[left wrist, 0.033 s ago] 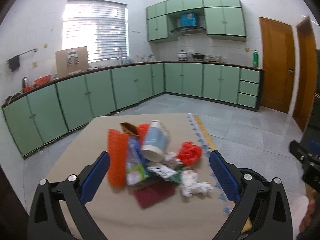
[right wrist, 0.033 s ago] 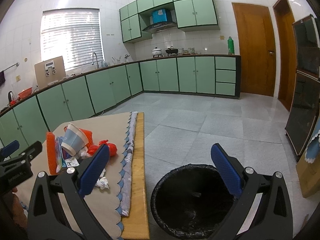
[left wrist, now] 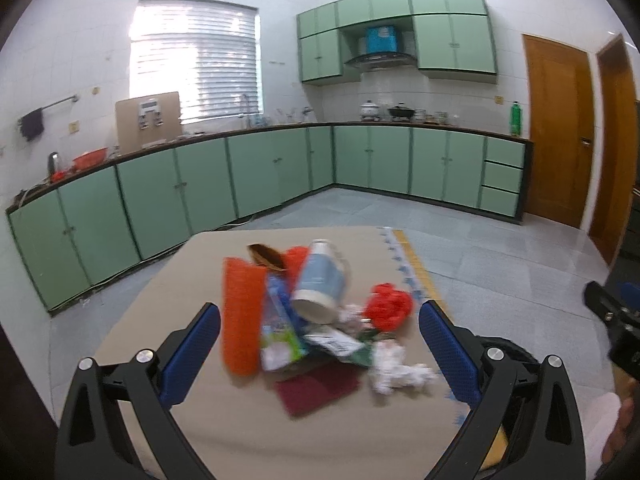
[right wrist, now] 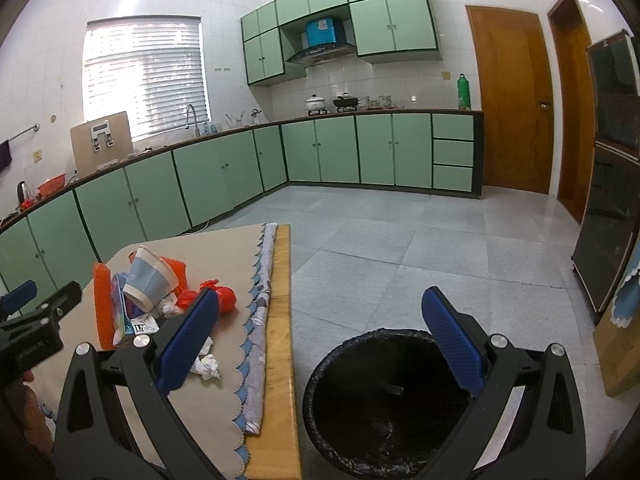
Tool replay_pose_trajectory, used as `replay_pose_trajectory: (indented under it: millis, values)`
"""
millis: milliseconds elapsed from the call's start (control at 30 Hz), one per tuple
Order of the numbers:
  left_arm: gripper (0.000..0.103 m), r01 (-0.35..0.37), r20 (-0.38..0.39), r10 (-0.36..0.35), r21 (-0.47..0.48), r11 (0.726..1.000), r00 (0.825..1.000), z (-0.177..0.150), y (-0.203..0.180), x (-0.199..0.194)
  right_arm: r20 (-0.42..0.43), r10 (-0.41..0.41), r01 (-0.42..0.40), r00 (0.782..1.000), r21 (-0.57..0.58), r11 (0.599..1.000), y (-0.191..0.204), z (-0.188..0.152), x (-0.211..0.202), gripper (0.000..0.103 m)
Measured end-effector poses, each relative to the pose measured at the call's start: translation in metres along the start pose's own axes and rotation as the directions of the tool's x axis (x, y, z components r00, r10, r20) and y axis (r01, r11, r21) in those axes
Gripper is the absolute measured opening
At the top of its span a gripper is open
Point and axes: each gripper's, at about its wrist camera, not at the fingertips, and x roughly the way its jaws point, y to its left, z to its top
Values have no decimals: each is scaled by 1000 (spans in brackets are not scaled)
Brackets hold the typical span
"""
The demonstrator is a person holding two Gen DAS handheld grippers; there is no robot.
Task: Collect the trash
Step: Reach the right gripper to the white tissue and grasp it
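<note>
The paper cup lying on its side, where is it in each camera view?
Left wrist: paper cup just above centre, in the trash pile, mouth toward the camera.
Right wrist: paper cup at left, mid-height, on the table.
Shared landmark: the orange mesh roll left of it.

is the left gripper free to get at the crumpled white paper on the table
Probably yes. The left gripper is open and empty, aimed over the pile, and the crumpled white paper lies at the pile's near edge with nothing on top of it.
</note>
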Motion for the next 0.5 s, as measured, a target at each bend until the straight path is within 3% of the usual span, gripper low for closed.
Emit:
replay_pose_trajectory:
  millis: [267, 500]
  values:
    - [97, -134, -27, 134, -25, 991, 991, -11, 49, 21, -42, 73, -75, 996, -47, 996, 37, -5, 36, 98]
    - [97, -151, -74, 148, -35, 988, 986, -26, 70, 37, -113, 137, -148, 984, -90, 985, 73, -26, 68, 96]
